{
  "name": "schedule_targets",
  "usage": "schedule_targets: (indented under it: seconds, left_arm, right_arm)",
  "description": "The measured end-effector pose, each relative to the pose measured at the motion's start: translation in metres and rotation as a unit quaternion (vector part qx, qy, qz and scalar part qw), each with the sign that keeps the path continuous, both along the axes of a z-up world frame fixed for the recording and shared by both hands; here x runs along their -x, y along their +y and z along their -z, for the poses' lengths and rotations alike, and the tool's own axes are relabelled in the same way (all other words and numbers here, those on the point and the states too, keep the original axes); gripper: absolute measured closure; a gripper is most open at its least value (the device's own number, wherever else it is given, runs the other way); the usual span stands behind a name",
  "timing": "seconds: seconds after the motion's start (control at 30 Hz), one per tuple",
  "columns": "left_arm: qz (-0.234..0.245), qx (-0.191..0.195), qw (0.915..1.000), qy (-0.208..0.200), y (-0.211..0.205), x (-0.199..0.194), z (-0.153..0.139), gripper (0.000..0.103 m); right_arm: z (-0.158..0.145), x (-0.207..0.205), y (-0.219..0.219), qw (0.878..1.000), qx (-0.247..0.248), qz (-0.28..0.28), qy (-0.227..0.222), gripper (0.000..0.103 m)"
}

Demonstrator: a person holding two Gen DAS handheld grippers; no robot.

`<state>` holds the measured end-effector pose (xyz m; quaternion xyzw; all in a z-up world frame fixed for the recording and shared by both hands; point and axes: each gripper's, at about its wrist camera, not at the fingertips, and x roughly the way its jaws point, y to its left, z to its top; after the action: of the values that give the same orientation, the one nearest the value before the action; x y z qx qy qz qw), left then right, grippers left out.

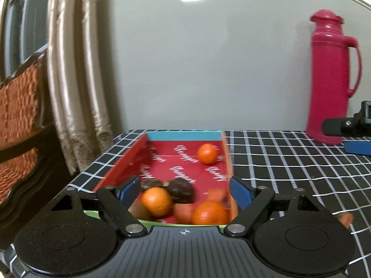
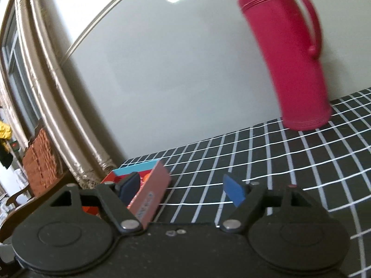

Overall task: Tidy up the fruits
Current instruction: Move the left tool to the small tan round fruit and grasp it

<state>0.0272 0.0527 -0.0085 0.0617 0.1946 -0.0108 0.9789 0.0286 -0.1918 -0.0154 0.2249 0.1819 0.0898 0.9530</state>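
Note:
A red cardboard box (image 1: 129, 162) with a blue far wall lies on the black checked tablecloth (image 1: 289, 162). One orange (image 1: 208, 153) sits near its far end. Two more oranges (image 1: 156, 201) (image 1: 208, 213) and two dark round fruits (image 1: 180, 190) lie at its near end. My left gripper (image 1: 184, 185) hovers open over that near end and holds nothing. In the right wrist view my right gripper (image 2: 180, 183) is open too. The box's right wall (image 2: 150, 199) runs up beside its left finger (image 2: 129, 185), and no pad presses on it.
A tall pink thermos (image 1: 329, 81) (image 2: 289, 58) stands at the back right against the wall. A small orange thing (image 1: 345, 217), blurred, lies on the cloth right of the box. Beyond the table's left edge hang a curtain (image 1: 76, 92) and a wicker chair (image 1: 18, 115).

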Motion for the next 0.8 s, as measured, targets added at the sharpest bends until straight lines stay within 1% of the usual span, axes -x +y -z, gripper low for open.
schedule_targets:
  seconds: [0.2, 0.3, 0.43, 0.5, 0.63, 0.8]
  left_arm:
    - [0.041, -0.014, 0.999, -0.003, -0.033, 0.005, 0.003, 0.02]
    - [0.06, -0.018, 0.998, 0.01, -0.051, 0.004, 0.01, 0.02]
    - [0.08, -0.013, 0.9963, 0.03, -0.071, 0.001, 0.017, 0.02]
    - [0.091, -0.018, 0.9952, 0.033, -0.082, 0.001, 0.021, 0.02]
    - [0.104, -0.031, 0.9932, 0.04, -0.098, 0.0, 0.029, 0.02]
    - [0.111, -0.033, 0.9919, 0.053, -0.109, -0.003, 0.037, 0.02]
  right_arm:
    - [0.001, 0.013, -0.019, 1.0, 0.002, 0.02, 0.0, 0.024]
    - [0.003, 0.023, -0.033, 1.0, 0.0, 0.03, -0.001, 0.023]
    - [0.005, 0.036, -0.049, 0.999, -0.003, 0.042, 0.001, 0.023]
    - [0.006, 0.042, -0.056, 0.999, -0.004, 0.046, 0.001, 0.023]
    - [0.006, 0.051, -0.069, 0.999, -0.005, 0.054, 0.0, 0.023]
    - [0.004, 0.06, -0.08, 0.998, -0.01, 0.06, -0.004, 0.023]
